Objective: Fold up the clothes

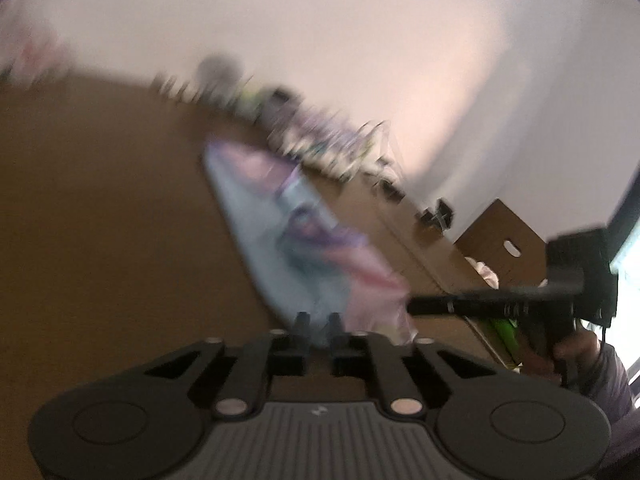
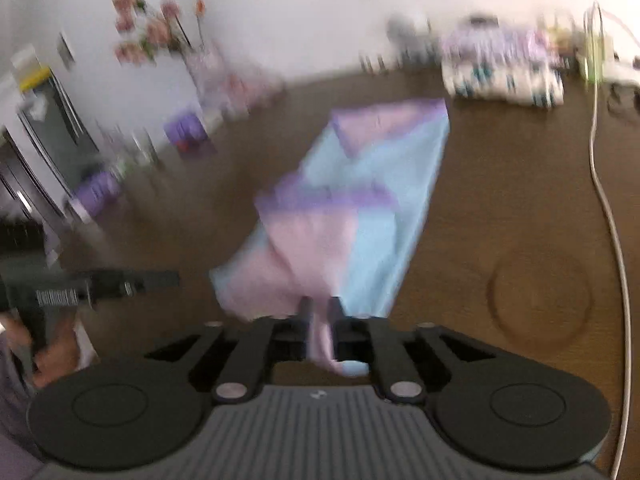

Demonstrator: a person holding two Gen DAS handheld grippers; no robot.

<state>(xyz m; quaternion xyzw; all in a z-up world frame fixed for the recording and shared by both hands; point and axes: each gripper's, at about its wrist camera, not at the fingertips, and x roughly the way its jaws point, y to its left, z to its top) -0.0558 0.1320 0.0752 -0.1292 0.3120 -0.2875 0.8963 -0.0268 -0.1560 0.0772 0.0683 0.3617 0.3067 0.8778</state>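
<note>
A light blue, pink and purple garment (image 2: pixel 380 200) lies stretched out on the brown table (image 2: pixel 500 180), its near end bunched and lifted. My right gripper (image 2: pixel 320 308) has a pink fold of that end between its fingers, nipped narrowly, and the cloth trails back toward the camera. In the left wrist view the garment (image 1: pixel 280 220) runs away diagonally, and my left gripper (image 1: pixel 317 320) stands at its near tip with a narrow gap between its fingers. The right wrist view shows the left gripper (image 2: pixel 176 278) a little short of the cloth's left corner. The right gripper (image 1: pixel 412 306) meets the pink corner. Both views are blurred.
A stack of patterned folded laundry (image 2: pixel 504 68) sits at the table's far edge. A white cable (image 2: pixel 612 220) runs down the right side. Flowers (image 2: pixel 148 28) and purple items (image 2: pixel 186 128) crowd the far left. A cardboard box (image 1: pixel 504 240) stands beyond the table corner.
</note>
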